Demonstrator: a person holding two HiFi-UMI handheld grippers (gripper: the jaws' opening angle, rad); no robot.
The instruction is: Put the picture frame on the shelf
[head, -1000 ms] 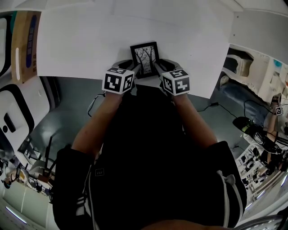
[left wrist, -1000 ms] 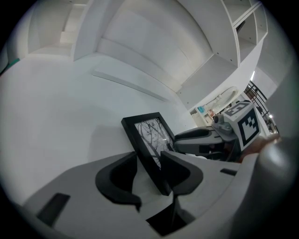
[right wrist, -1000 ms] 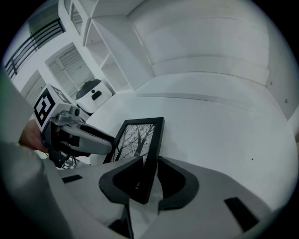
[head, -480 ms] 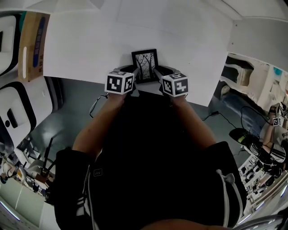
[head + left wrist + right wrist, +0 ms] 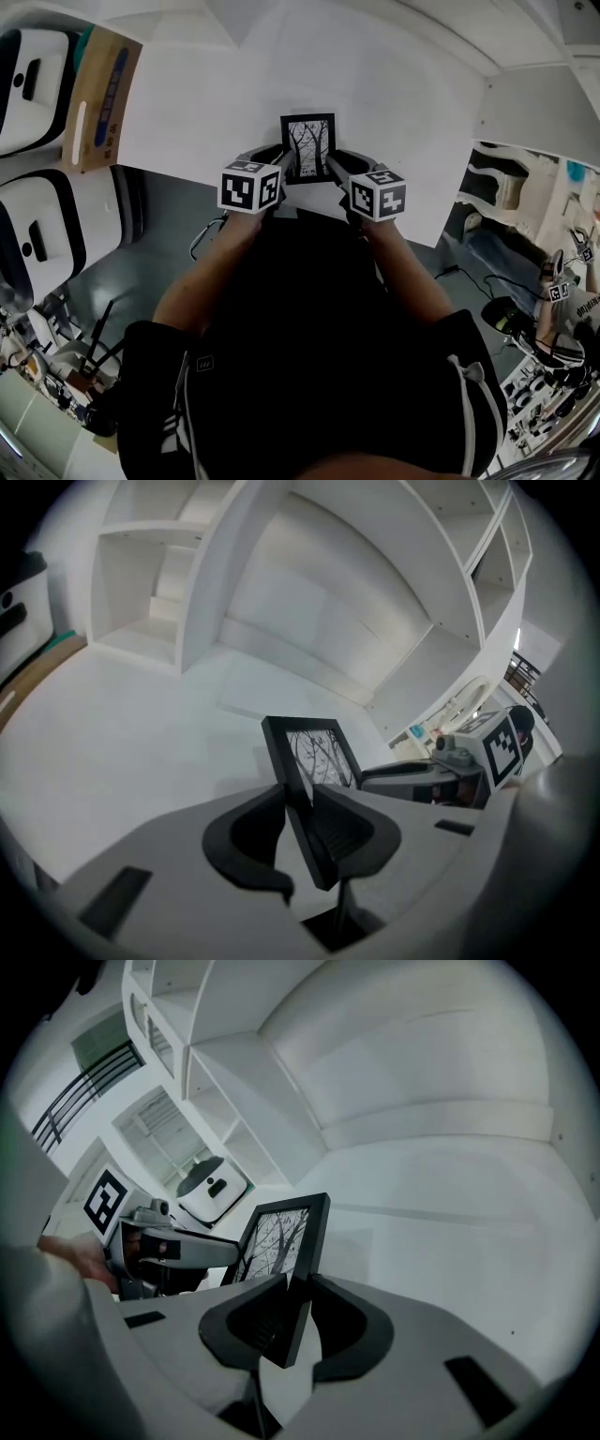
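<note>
Since the left hand-held gripper (image 5: 298,810), its jaws just closed in, and the right hand-held gripper (image 5: 292,1309) each pinched only a thin side edge of the picture frame (image 5: 307,147), uneven lifting could have twisted it loose.

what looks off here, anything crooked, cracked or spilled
Nothing stands out. The picture frame looks intact and straight, with the left gripper, its jaws having just been closing, clamped on one side edge and the right gripper on the other.
</note>
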